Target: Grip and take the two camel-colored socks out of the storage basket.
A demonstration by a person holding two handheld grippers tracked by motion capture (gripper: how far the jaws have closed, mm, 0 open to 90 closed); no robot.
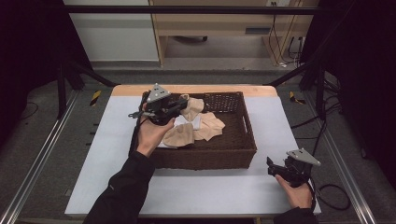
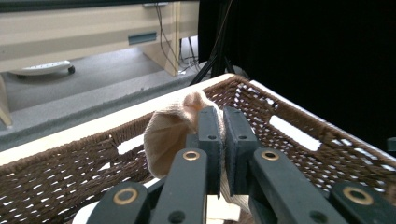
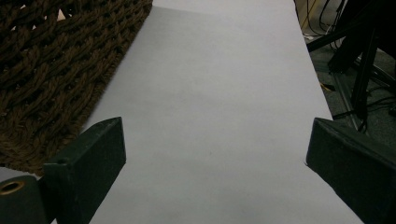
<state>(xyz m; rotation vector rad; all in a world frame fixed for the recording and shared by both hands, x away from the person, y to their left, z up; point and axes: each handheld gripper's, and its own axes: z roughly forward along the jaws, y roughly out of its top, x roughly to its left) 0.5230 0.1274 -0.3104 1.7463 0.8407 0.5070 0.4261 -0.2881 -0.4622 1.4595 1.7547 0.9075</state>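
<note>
Left tongs point(image 2: 223, 140) clamped on beige sock point(image 2: 168, 135) above wicker basket point(image 2: 289, 140), right tongs point(image 3: 215, 154) spread wide, empty, over desk point(image 3: 219, 93)

One brown wicker basket point(image 1: 233, 154) on the white table point(image 1: 196, 191), and inside it I count what looks like four beige socks point(image 1: 211, 127), though the overlap makes the number hard to pin down. One of them, the lifted sock point(image 2: 170, 133), hangs pinched up high. Two handheld grippers: the left gripper point(image 1: 173, 108) and the right gripper point(image 1: 271, 166).
</note>
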